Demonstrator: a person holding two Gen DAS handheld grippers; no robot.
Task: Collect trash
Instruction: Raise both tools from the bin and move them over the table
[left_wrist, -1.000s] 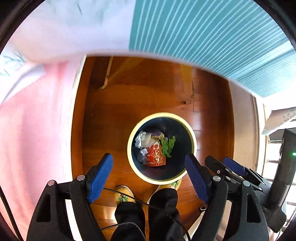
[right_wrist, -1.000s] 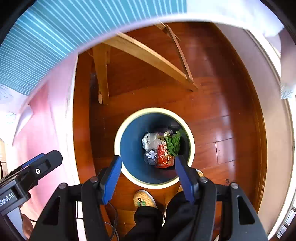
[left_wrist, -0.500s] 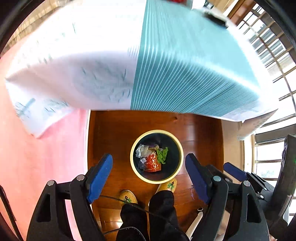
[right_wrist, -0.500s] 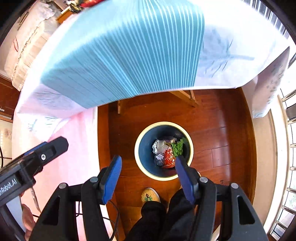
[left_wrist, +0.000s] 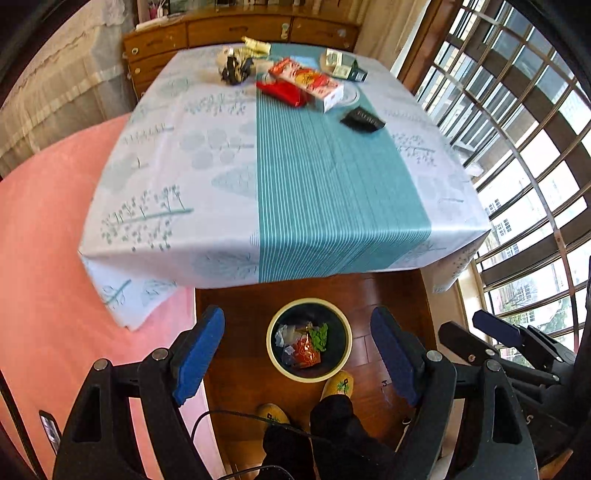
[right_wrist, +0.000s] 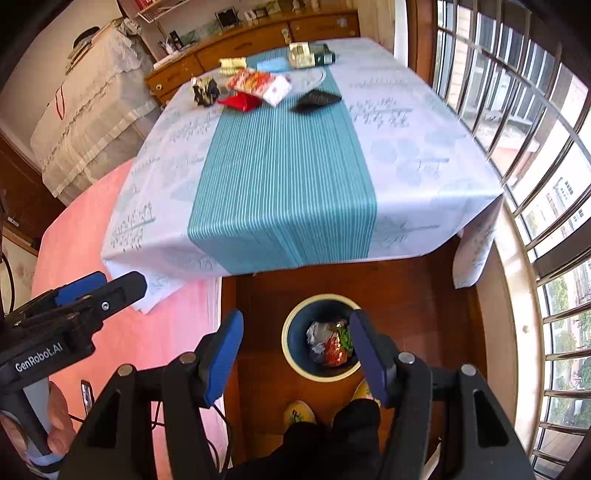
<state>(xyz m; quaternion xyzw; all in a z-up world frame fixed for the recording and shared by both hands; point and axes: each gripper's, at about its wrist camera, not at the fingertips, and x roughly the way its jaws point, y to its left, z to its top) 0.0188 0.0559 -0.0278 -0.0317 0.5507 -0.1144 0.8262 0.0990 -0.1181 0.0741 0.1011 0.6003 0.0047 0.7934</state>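
A round bin (left_wrist: 272, 354) (right_wrist: 291, 354) with a cream rim stands on the wood floor before the table and holds crumpled wrappers. My left gripper (left_wrist: 297, 350) and right gripper (right_wrist: 295, 349) are both open and empty, held high above the bin. On the far end of the table lie a red packet (left_wrist: 282, 92) (right_wrist: 238, 100), a red-and-white box (left_wrist: 314, 83) (right_wrist: 260, 83), a black wrapper (left_wrist: 364, 120) (right_wrist: 316, 99) and a crumpled dark-and-white piece (left_wrist: 234, 68) (right_wrist: 205, 90).
The table wears a white-and-teal cloth (left_wrist: 325, 192) (right_wrist: 284, 177). Small boxes (right_wrist: 308, 53) stand at its far edge. A pink cloth (left_wrist: 44, 240) lies left, barred windows (left_wrist: 535, 166) right, a wooden dresser (right_wrist: 258, 35) behind. My feet (left_wrist: 340, 384) stand beside the bin.
Both grippers have risen and tilted up from over the bin. The tabletop and the things on it have come into view. Both stay open.
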